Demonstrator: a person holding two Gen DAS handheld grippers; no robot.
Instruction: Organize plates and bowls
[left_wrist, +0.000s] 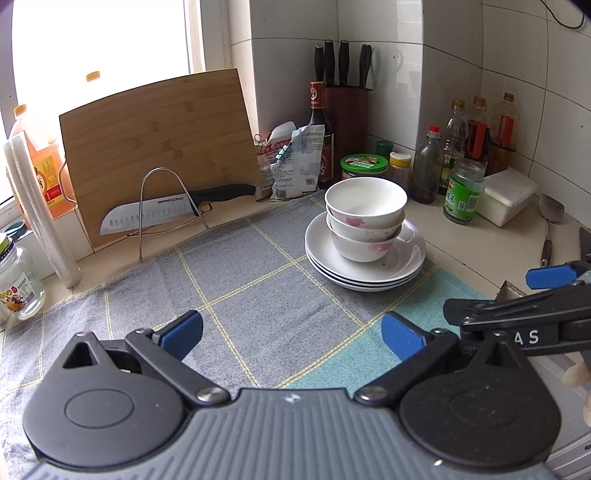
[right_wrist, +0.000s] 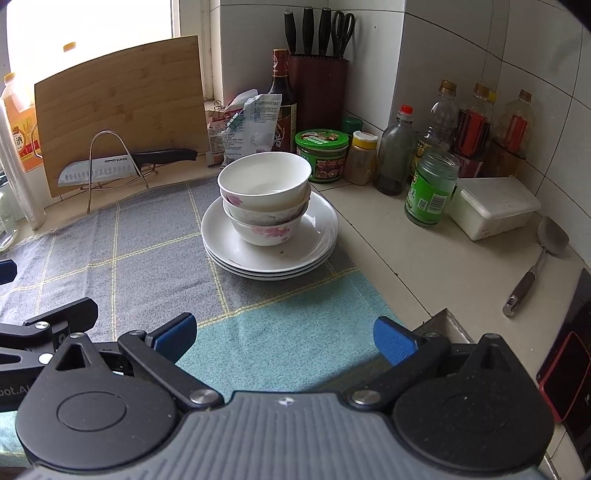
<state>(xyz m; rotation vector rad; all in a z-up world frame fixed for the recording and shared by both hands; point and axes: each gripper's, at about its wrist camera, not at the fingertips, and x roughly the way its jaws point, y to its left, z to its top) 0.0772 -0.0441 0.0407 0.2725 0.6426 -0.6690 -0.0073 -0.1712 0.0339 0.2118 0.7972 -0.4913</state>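
Three nested white bowls (left_wrist: 365, 218) (right_wrist: 264, 201) with pink flower prints stand on a stack of three white plates (left_wrist: 406, 258) (right_wrist: 321, 240). The stack rests on a grey and teal checked cloth (left_wrist: 240, 295) (right_wrist: 129, 266). My left gripper (left_wrist: 291, 334) is open and empty, hovering over the cloth well short of the stack. My right gripper (right_wrist: 284, 338) is also open and empty, over the teal part of the cloth, the stack ahead of it. The right gripper's side shows at the right edge of the left wrist view (left_wrist: 546, 295).
A bamboo cutting board (left_wrist: 159, 147) leans at the back left with a knife (left_wrist: 166, 212) in a wire rack. Jars, sauce bottles (right_wrist: 436, 184), a knife block (right_wrist: 317, 85) and a white lidded box (right_wrist: 495, 206) line the back and right. A spatula (right_wrist: 535, 266) lies on the counter.
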